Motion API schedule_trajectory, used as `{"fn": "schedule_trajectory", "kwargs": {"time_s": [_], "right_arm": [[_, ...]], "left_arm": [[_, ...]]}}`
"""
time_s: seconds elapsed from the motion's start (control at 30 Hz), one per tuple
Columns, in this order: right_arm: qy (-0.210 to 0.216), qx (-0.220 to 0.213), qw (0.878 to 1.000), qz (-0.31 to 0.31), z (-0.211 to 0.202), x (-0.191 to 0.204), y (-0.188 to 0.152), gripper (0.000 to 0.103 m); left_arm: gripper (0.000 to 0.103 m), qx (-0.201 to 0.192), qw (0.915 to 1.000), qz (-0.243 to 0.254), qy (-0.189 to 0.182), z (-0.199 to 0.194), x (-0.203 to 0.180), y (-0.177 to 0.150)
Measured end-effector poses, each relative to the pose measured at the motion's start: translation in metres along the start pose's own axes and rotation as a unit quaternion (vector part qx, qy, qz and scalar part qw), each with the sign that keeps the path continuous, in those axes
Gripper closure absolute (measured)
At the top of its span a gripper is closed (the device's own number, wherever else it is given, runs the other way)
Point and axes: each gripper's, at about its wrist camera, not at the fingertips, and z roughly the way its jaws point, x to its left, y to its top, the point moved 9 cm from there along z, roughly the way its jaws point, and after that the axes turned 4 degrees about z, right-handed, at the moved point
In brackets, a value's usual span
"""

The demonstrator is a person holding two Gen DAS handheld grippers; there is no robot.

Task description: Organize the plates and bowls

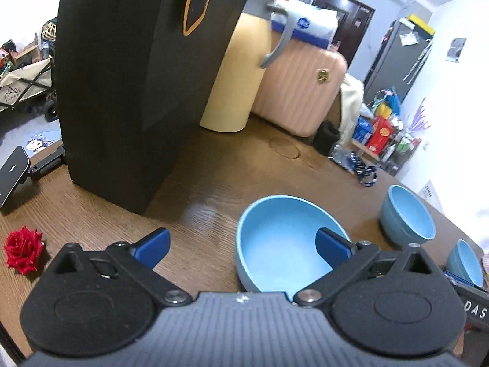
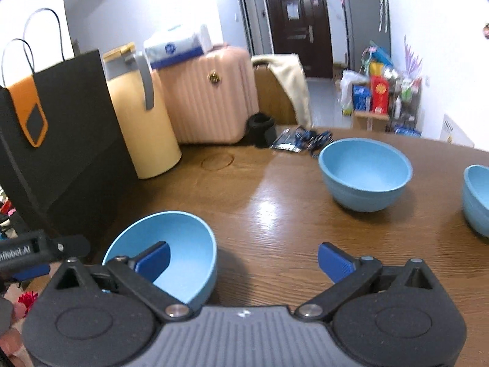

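Observation:
Three light blue bowls stand on the brown wooden table (image 2: 275, 214). The near bowl (image 1: 284, 244) sits just ahead of my left gripper (image 1: 243, 246), which is open, with its right finger over the bowl's inside. The same bowl (image 2: 183, 238) shows in the right wrist view under the left finger of my right gripper (image 2: 243, 258), which is open and empty. A second bowl (image 2: 365, 174) (image 1: 408, 214) stands further right. A third bowl (image 2: 476, 202) (image 1: 466, 263) is at the right edge, partly cut off.
A tall black paper bag (image 1: 137, 85) stands at the left, a cream cylinder (image 1: 235, 73) and a pink suitcase (image 1: 299, 88) behind it. A red rose (image 1: 23, 249) lies near the left table edge. Blue packets (image 2: 302, 139) lie at the far side.

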Motion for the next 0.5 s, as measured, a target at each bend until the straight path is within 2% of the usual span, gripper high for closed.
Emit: {"fn": "schedule_trajectory", "kwargs": {"time_s": [0.27, 0.5], "right_arm": [[-0.047, -0.073, 0.996, -0.015, -0.065, -0.021, -0.018, 0.000], [-0.062, -0.099, 0.993, 0.002, -0.111, -0.043, -0.044, 0.000]], "left_arm": [[0.000, -0.051, 0.9973, 0.041, -0.033, -0.043, -0.032, -0.020], [0.000, -0.072, 0.9920, 0.076, -0.070, -0.071, -0.061, -0.040]]}}
